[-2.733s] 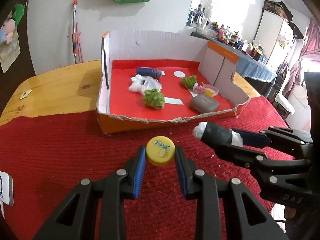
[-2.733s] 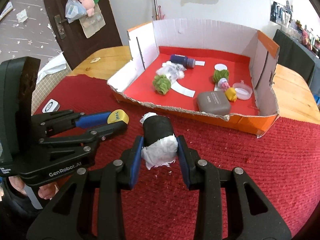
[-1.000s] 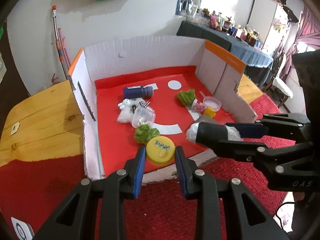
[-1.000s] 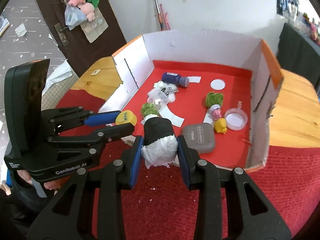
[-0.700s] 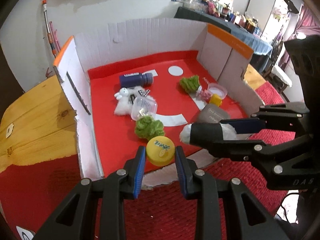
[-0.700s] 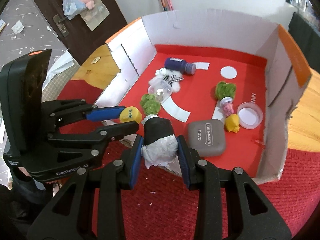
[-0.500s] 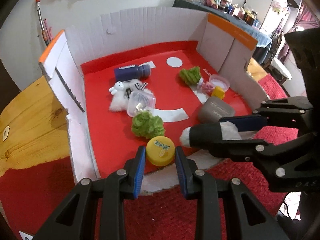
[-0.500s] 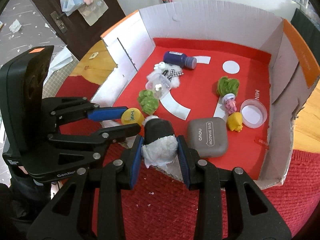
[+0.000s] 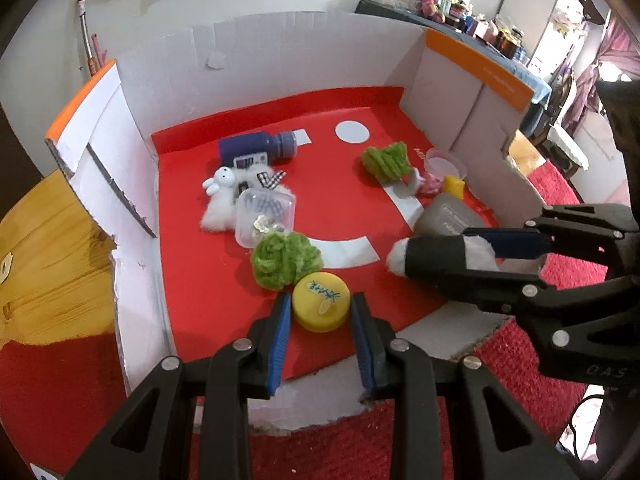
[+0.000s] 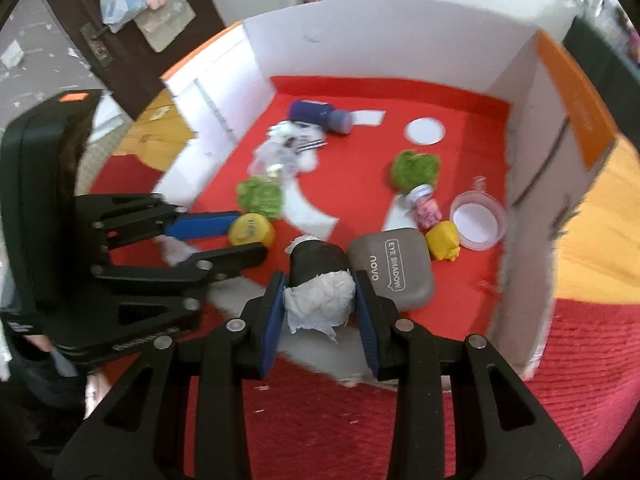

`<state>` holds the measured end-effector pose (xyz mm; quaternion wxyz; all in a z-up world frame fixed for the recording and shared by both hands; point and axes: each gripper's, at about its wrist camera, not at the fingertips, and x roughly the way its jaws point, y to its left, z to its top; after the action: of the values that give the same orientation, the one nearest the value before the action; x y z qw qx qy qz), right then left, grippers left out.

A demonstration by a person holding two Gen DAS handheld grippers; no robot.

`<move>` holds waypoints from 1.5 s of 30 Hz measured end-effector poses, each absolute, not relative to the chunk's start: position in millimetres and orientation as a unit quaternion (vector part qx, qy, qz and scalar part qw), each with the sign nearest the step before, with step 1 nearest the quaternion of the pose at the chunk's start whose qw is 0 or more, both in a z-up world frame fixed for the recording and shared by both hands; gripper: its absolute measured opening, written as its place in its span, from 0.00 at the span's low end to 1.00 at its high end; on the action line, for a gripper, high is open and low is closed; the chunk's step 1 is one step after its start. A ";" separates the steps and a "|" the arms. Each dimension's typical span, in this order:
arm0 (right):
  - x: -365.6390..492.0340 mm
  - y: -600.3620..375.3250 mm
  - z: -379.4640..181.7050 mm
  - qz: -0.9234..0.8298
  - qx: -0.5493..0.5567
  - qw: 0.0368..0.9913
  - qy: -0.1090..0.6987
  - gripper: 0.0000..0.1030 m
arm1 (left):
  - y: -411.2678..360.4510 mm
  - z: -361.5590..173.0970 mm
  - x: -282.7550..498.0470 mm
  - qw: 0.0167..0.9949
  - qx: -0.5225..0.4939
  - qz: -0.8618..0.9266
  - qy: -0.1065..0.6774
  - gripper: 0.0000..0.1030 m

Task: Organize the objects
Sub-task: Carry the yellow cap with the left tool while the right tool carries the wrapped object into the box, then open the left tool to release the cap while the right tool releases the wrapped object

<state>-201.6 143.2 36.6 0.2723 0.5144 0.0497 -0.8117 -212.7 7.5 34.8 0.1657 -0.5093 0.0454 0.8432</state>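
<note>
Both claws hang over the near edge of the box (image 9: 452, 92). The left claw (image 9: 320, 312) is clenched on a yellow cap (image 9: 321, 302) just beside a green pom (image 9: 286, 254). The right claw (image 10: 318, 298) grips a black roll (image 10: 318, 266), its long axis pointing into the box beside the grey case (image 10: 394, 268).

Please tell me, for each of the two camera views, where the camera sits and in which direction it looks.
Left wrist view: sits on the left hand-held gripper, looking forward and down over the yellow cap it grips into the cardboard box; the right hand-held gripper enters from the right.
Right wrist view: sits on the right hand-held gripper, looking down over its black paper-stuffed roll; the left hand-held gripper enters from the left.
Both show the box, cap, roll and grey case.
</note>
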 end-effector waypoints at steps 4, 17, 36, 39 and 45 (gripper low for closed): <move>-202.2 150.7 36.0 -0.823 0.506 0.253 0.051 0.31 | 5.5 33.0 -216.5 0.159 -0.509 0.845 0.038 0.30; -200.3 147.0 23.8 -0.856 0.467 0.211 0.062 0.31 | 9.4 29.6 -224.0 0.149 -0.496 0.855 0.038 0.30; -198.9 155.4 20.4 -0.863 0.456 0.213 0.041 0.31 | 6.3 27.5 -225.4 0.135 -0.479 0.867 0.036 0.31; -197.9 156.2 20.7 -0.863 0.456 0.215 0.039 0.31 | 5.9 27.7 -225.3 0.135 -0.477 0.868 0.034 0.31; -196.5 157.5 21.7 -0.864 0.454 0.216 0.037 0.31 | 4.5 29.2 -223.8 0.126 -0.471 0.872 0.035 0.42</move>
<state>-196.5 157.5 21.7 0.2160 0.4536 0.0367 -0.8639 -223.8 4.5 29.2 0.1259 -0.4710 0.0347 0.8724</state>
